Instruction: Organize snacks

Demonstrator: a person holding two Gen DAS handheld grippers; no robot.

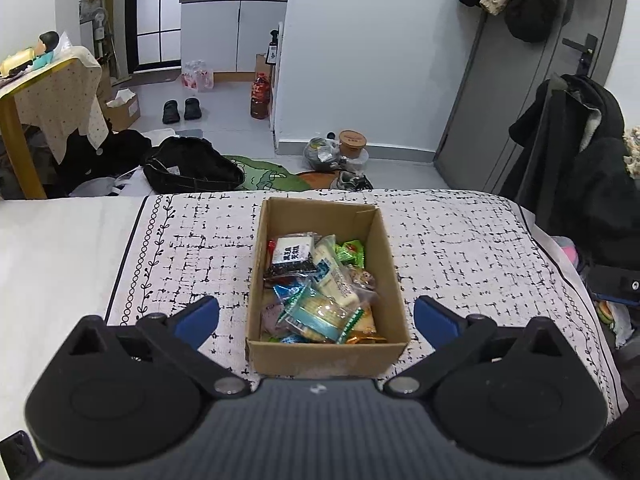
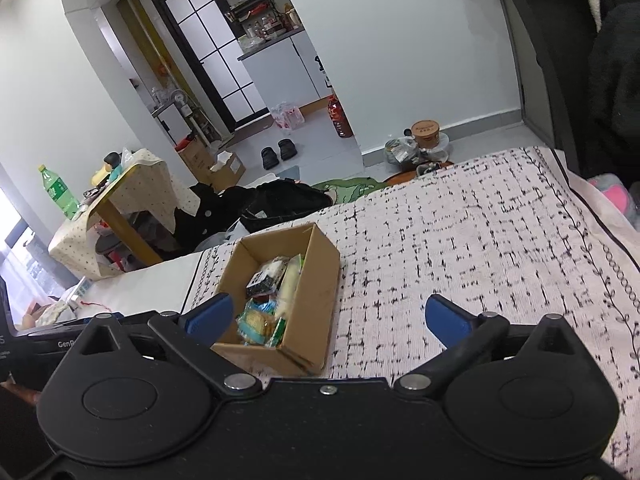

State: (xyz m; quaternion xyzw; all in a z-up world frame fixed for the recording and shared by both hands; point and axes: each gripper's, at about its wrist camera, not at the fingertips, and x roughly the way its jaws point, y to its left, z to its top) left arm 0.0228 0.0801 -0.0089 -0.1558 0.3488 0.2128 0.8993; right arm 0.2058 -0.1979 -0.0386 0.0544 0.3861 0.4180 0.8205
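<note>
Brown cardboard box (image 1: 326, 350) of wrapped snacks (image 1: 320, 280), long axis near-to-far, centred ahead of left gripper (image 1: 316, 318); left of right gripper (image 2: 328, 320). Both released, empty.

Lower snack packets (image 1: 320, 320) buried in cardboard box (image 1: 320, 354); pkg print too small; bedspread (image 2: 460, 240) blurred.

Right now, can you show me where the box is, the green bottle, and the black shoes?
box (image 1: 320, 354): left wrist view, its near outside wall.
green bottle (image 2: 58, 192): right wrist view, its label, on the side table.
black shoes (image 1: 170, 112): left wrist view, the left shoe's top, on the floor.
</note>
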